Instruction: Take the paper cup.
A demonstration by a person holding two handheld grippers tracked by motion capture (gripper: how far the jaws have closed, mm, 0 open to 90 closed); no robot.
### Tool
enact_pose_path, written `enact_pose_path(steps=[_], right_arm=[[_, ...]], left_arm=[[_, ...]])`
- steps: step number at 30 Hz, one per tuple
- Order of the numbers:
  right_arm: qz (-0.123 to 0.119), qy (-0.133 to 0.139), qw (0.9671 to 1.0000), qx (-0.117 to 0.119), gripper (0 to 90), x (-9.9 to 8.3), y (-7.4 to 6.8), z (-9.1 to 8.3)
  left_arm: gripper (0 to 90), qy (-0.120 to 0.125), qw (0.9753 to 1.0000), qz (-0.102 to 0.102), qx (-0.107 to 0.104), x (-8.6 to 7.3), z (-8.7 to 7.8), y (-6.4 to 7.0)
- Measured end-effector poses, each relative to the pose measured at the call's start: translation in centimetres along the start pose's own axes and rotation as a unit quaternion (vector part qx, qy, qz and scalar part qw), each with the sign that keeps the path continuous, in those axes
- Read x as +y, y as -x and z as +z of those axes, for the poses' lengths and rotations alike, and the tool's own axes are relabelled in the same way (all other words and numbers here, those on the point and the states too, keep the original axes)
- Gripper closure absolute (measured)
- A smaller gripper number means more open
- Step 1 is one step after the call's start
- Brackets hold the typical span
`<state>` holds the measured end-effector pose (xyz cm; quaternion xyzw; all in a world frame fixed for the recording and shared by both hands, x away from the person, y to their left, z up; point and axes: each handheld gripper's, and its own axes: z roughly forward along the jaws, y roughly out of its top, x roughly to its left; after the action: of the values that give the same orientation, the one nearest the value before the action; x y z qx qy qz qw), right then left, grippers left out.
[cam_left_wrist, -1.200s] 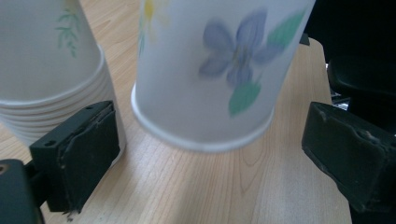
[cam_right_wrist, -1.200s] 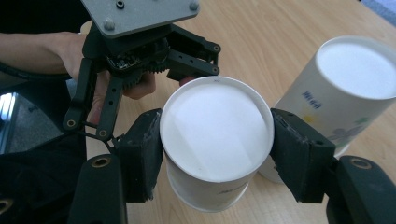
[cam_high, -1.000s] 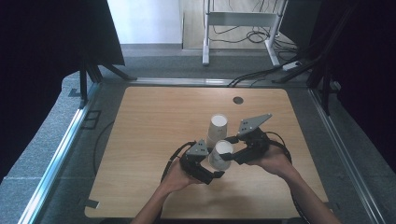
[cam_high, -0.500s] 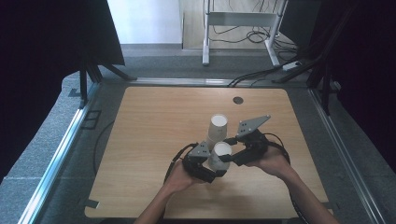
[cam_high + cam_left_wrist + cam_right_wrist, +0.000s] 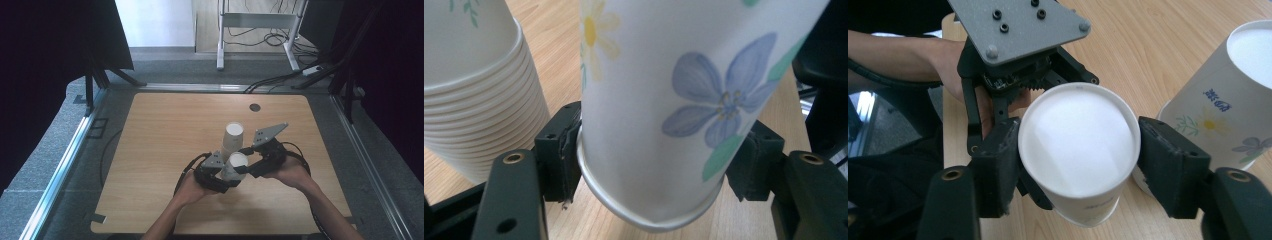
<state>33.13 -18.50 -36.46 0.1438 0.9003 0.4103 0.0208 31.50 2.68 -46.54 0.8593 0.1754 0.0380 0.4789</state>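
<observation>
A single paper cup (image 5: 236, 164) with a blue flower print is held upside down between both grippers, just above the table. My left gripper (image 5: 659, 150) is shut on its lower end, near the rim (image 5: 644, 215). My right gripper (image 5: 1079, 165) is shut on its upper end, one pad on each side of the white base (image 5: 1079, 145). A stack of upside-down floral cups (image 5: 232, 136) stands on the table right behind the held cup and shows at the left of the left gripper view as nested rims (image 5: 479, 125). In the high view the left gripper (image 5: 220, 175) and right gripper (image 5: 250, 162) face each other across the cup.
The wooden table (image 5: 165, 135) has a small dark round hole (image 5: 255, 107) near its far edge. Cables trail from both grippers over the table. Metal rails (image 5: 65, 165) run along the table's sides, and dark curtains stand left and right.
</observation>
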Motion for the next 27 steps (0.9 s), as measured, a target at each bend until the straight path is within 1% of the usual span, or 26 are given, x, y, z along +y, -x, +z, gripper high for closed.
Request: enact_pose_path(steps=[1, 4, 5, 7, 8, 9, 11, 12, 13, 14, 15, 17, 18, 22, 25, 26, 27], right_arm=[[0.0, 0.0, 1.0, 0.0, 34.6, 0.0, 0.0, 0.0], [-0.002, 0.001, 1.0, -0.003, 29.6, 0.1, 0.0, -0.1], [-0.007, -0.004, 0.9999, -0.007, 26.6, 0.2, 0.0, -0.3], [-0.009, -0.008, 0.9999, -0.009, 25.1, 0.3, -0.1, -0.3], [-0.012, -0.016, 0.9997, -0.012, 22.5, 0.4, -0.1, -0.3], [-0.015, -0.021, 0.9996, -0.012, 21.5, 0.4, -0.1, -0.4], [-0.017, -0.025, 0.9995, -0.014, 20.0, 0.5, -0.1, -0.3], [-0.018, -0.031, 0.9993, -0.014, 18.7, 0.5, -0.1, -0.3], [-0.023, -0.041, 0.9988, -0.016, 17.3, 0.6, -0.1, -0.1], [-0.025, -0.046, 0.9985, -0.017, 16.4, 0.6, -0.1, 0.0], [-0.025, -0.046, 0.9985, -0.017, 16.4, 0.6, -0.1, 0.0], [-0.03, -0.059, 0.9977, -0.013, 15.2, 0.6, -0.1, 0.5], [-0.03, -0.059, 0.9977, -0.013, 15.2, 0.6, -0.1, 0.5], [-0.034, -0.073, 0.9968, -0.007, 15.2, 0.6, -0.3, 1.2], [-0.035, -0.084, 0.9958, -0.005, 16.1, 0.5, -0.3, 1.7], [-0.038, -0.091, 0.9951, -0.002, 18.5, 0.4, -0.2, 2.0], [-0.039, -0.094, 0.9948, -0.002, 19.0, 0.4, -0.2, 2.1]], left_arm=[[33.5, 0.0, 1.0, 0.0, 0.0, 0.0, 0.0, 0.0], [33.6, -0.012, 0.9999, 0.005, 0.002, 0.1, -0.2, -0.1], [33.6, -0.022, 0.9997, 0.007, 0.007, 0.1, -0.4, -0.2], [33.6, -0.026, 0.9996, 0.007, 0.009, 0.2, -0.5, -0.2], [33.6, -0.034, 0.9993, 0.009, 0.009, 0.2, -0.7, -0.3], [33.6, -0.034, 0.9993, 0.009, 0.009, 0.2, -0.7, -0.3], [33.6, -0.048, 0.9987, 0.015, 0.01, 0.4, -0.9, -0.4], [33.5, -0.051, 0.9986, 0.015, 0.009, 0.5, -1.0, -0.4], [33.5, -0.06, 0.9979, 0.022, 0.009, 0.6, -1.1, -0.5], [33.5, -0.062, 0.9978, 0.02, 0.008, 0.8, -1.2, -0.4], [33.5, -0.073, 0.9968, 0.031, 0.006, 1.0, -1.3, -0.5], [33.5, -0.084, 0.9958, 0.037, 0.004, 1.3, -1.4, -0.5], [33.5, -0.09, 0.9951, 0.041, 0.003, 1.5, -1.5, -0.4], [33.4, -0.117, 0.9915, 0.057, 0.0, 2.0, -1.6, -0.3], [33.4, -0.135, 0.9886, 0.066, -0.002, 2.3, -1.6, -0.3], [33.4, -0.139, 0.9881, 0.065, -0.003, 2.4, -1.5, -0.2], [33.4, -0.143, 0.9875, 0.066, -0.004, 2.5, -1.5, -0.2]])
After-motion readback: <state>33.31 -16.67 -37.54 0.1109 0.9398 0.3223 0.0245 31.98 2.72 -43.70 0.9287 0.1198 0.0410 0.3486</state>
